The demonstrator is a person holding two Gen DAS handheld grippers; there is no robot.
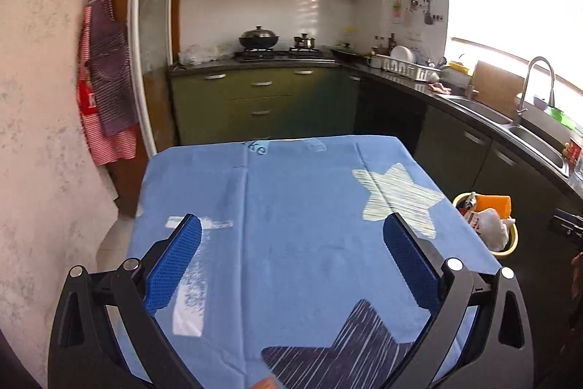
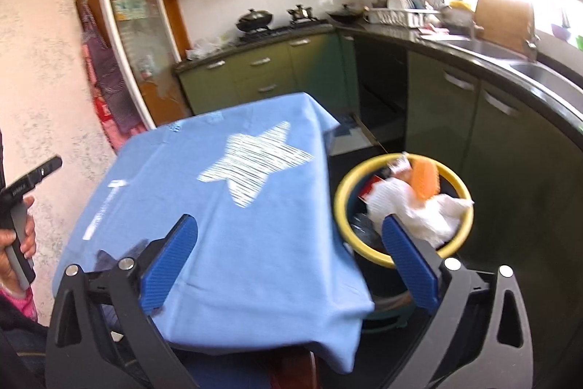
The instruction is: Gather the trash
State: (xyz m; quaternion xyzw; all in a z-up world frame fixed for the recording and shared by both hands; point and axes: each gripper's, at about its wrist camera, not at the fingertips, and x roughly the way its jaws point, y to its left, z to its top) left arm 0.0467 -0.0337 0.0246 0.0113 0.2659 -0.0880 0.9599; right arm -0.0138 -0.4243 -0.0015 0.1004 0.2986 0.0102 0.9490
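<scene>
Both grippers are held angled down over the blue-clothed worktop (image 1: 291,243), the left gripper (image 1: 291,239) and right gripper (image 2: 289,239) with fingers spread wide, nothing between them. Only in the right wrist view is the left hand (image 2: 16,246) seen. Beyond the right finger (image 2: 410,265), the yellow-rimmed bin (image 2: 364,243) is filled with trash (image 2: 411,206), beside green kitchen cabinets (image 1: 255,104).

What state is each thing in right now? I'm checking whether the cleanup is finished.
Left hand-held gripper: open, nothing between its fingers.
Right hand-held gripper: open, nothing between its fingers.
Yellow-rimmed bin: on the floor beside the table, uncovered, holding trash.
White paper: crumpled, in the bin.
Orange item: in the bin, sticking up.
Blue tablecloth: spread over the table, nothing lying on it.
</scene>
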